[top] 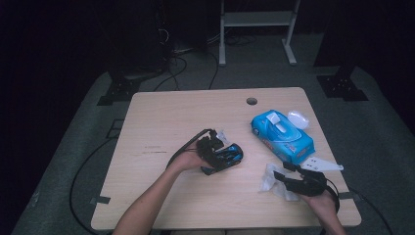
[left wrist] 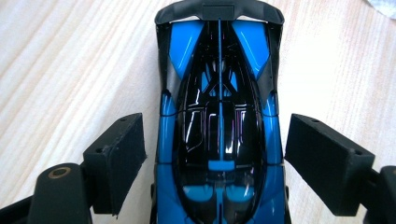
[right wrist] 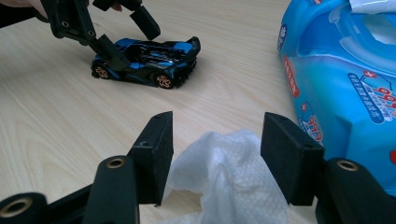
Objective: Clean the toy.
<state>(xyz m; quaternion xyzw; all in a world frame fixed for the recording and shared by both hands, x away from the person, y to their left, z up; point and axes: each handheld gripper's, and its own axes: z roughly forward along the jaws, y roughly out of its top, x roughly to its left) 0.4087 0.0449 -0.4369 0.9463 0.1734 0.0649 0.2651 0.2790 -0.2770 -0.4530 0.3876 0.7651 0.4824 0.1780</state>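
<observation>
A blue and black toy car [top: 231, 154] stands on its wheels on the wooden table [top: 171, 117], near the middle. My left gripper [top: 215, 155] is lowered over it and open; in the left gripper view [left wrist: 215, 135] the car [left wrist: 219, 116] lies between the two pads [left wrist: 116, 158] with a gap on each side. A crumpled white wipe [top: 270, 181] lies at the front right. My right gripper [top: 283, 176] is open around it; in the right gripper view [right wrist: 217, 128] the wipe [right wrist: 229, 182] sits loose between the jaws, unpinched. That view also has the car [right wrist: 144, 58] and the left gripper [right wrist: 126, 32].
A blue pack of wet wipes [top: 282, 138] lies at the right, its white lid [top: 298, 119] flipped open; it stands close to my right gripper's right side [right wrist: 345, 79]. A small scrap of wipe [top: 223, 134] lies just behind the car. A cable hole [top: 251, 101] is near the far edge.
</observation>
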